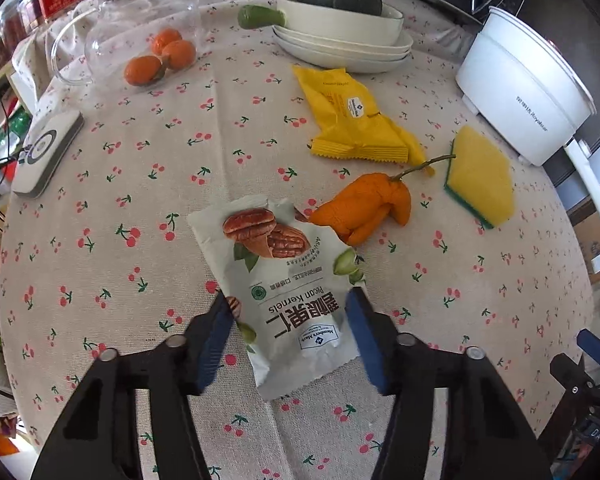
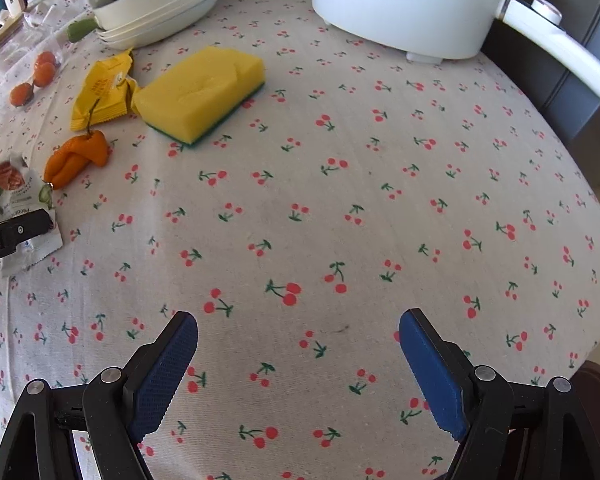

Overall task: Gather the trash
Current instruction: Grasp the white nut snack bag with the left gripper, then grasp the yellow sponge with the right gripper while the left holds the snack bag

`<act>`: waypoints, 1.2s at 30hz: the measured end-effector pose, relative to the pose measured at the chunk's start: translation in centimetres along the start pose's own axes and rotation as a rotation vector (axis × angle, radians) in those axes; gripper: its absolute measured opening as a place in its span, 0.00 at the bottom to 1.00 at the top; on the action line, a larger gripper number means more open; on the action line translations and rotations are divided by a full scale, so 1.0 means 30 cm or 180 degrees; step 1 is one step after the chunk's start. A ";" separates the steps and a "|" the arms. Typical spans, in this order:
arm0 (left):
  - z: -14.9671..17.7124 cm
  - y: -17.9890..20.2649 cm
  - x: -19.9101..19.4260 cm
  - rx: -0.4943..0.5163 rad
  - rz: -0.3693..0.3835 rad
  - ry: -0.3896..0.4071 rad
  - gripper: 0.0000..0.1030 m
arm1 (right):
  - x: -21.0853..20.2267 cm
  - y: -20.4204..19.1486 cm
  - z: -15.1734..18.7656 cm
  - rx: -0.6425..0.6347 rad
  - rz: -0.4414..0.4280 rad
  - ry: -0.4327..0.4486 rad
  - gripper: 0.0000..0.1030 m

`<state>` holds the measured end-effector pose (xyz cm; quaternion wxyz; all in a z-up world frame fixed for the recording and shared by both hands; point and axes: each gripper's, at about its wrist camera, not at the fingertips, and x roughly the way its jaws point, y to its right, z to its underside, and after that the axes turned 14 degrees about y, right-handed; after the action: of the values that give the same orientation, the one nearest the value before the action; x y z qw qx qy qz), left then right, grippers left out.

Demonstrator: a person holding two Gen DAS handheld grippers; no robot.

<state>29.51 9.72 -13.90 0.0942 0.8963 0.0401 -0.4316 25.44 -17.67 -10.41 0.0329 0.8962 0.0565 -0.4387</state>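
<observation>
I'm over a table (image 2: 340, 208) in a cherry-print cloth. On it I see a pecan packet (image 1: 284, 292), a yellow wrapper (image 1: 352, 116), an orange pepper (image 1: 364, 212), a sponge (image 2: 204, 92), stacked plates (image 1: 340, 46), oranges (image 1: 160, 60) and a white cooker (image 2: 412, 4).

Left tool (image 1: 290, 308) jaws spread, straddling near end of white pecan wrapper (image 1: 288, 292), which lies flat on cherry-print bench (image 1: 140, 184); pads beside wrapper edges, contact not certain. Just beyond wrapper, ahead-right: wrinkled orange pepper (image 1: 364, 208). Farther ahead: yellow snack wrapper (image 1: 352, 120). Right of pepper: yellow sponge (image 1: 480, 176). Far ahead: stacked white plates (image 1: 340, 46)
</observation>
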 end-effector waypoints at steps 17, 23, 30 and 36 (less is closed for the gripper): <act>0.010 -0.243 -0.123 -0.0047 0.0108 0.0143 0.04 | 0.023 -0.078 -0.113 0.0160 -0.0157 0.0157 0.84; -0.010 -0.310 -0.165 -0.0217 0.0146 0.0226 0.03 | 0.113 -0.132 -0.229 0.0390 -0.0260 0.0282 0.84; -0.015 -0.305 -0.172 -0.0164 0.0128 0.0268 0.03 | 0.267 -0.178 -0.335 0.0858 -0.0342 0.0257 0.84; -0.016 -0.296 -0.166 -0.0170 0.0135 0.0253 0.03 | 0.359 -0.215 -0.344 0.0948 -0.0246 0.0132 0.69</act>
<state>25.40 18.55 -10.90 0.1256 0.9105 0.0363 -0.3923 39.23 -9.38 -12.65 -0.1185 0.8972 0.0260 -0.4247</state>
